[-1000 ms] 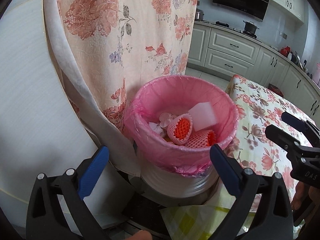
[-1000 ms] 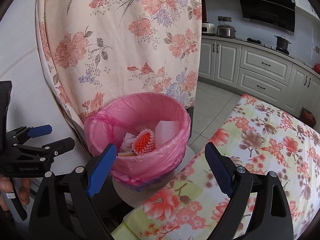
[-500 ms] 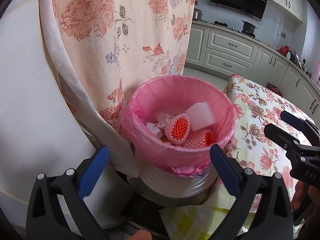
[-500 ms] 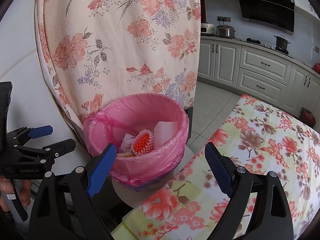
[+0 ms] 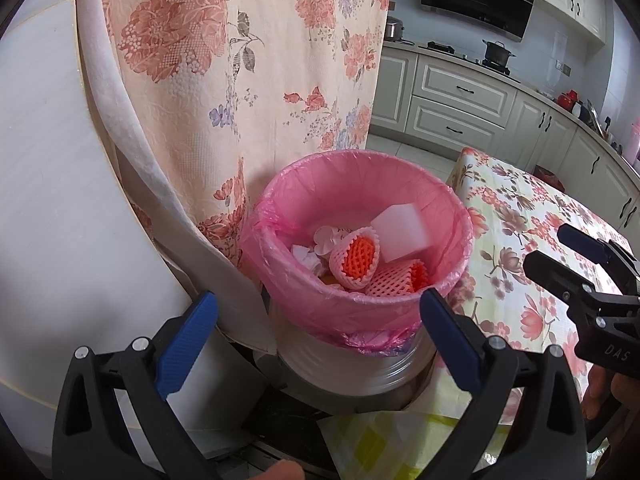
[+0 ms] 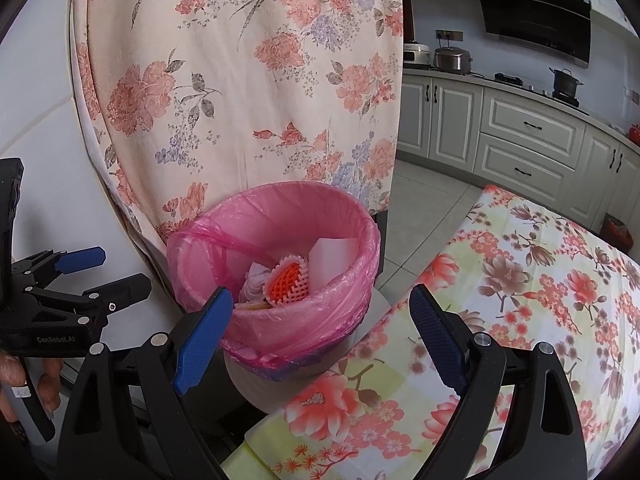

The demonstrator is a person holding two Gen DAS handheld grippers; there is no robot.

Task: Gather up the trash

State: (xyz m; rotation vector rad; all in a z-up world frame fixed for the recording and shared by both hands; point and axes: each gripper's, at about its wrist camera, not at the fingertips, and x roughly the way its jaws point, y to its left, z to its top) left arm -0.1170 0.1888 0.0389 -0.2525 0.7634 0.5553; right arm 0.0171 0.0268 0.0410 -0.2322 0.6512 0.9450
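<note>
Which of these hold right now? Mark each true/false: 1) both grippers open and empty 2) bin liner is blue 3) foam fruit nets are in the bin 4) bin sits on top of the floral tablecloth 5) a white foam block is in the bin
1) True: the left gripper and right gripper both stand open, holding nothing.
2) False: the bin liner is pink.
3) True: foam fruit nets lie in the bin.
4) False: the bin stands beside the floral tablecloth, off its edge.
5) True: a white foam block rests among the trash.
</note>
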